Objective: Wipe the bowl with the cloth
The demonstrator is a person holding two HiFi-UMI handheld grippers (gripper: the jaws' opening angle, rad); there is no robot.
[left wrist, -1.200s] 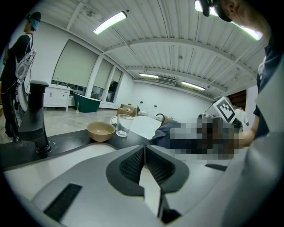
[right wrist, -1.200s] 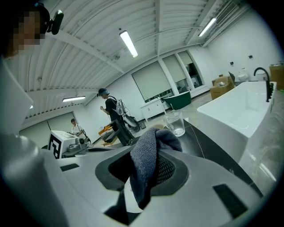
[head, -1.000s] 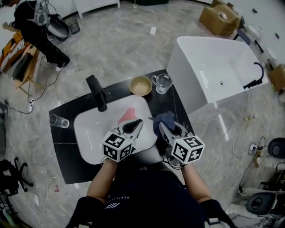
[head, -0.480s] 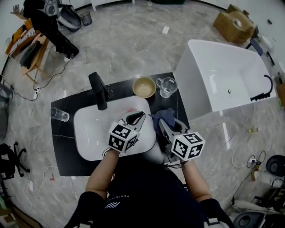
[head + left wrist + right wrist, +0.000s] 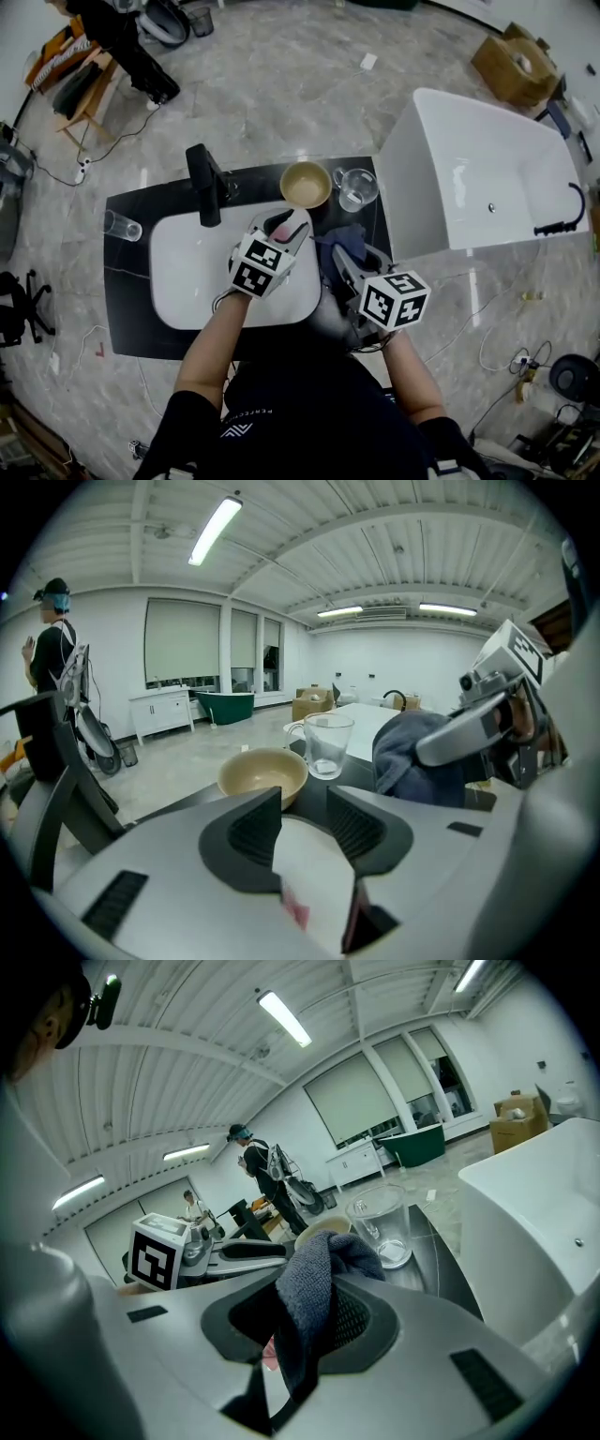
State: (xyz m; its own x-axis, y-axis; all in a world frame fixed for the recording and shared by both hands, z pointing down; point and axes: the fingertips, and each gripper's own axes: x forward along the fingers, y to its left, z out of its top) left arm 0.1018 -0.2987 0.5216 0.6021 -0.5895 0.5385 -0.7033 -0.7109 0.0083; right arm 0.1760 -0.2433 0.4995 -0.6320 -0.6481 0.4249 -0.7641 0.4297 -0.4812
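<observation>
Hovering near the bowl (image 5: 305, 184) on the tabletop (image 5: 127, 319), the left gripper (image 5: 292, 225) is held empty, fingers (image 5: 246, 832) just opened. The cloth (image 5: 314, 1269) is clenched by the right gripper (image 5: 309, 1326); the rim should be steadied first.

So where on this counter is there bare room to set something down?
The black counter is bare left of the basin, from the tumbler to the front edge, and between tumbler and faucet. The basin's left half is also bare. The back right corner is crowded: bowl, glass mug and cloth.
</observation>
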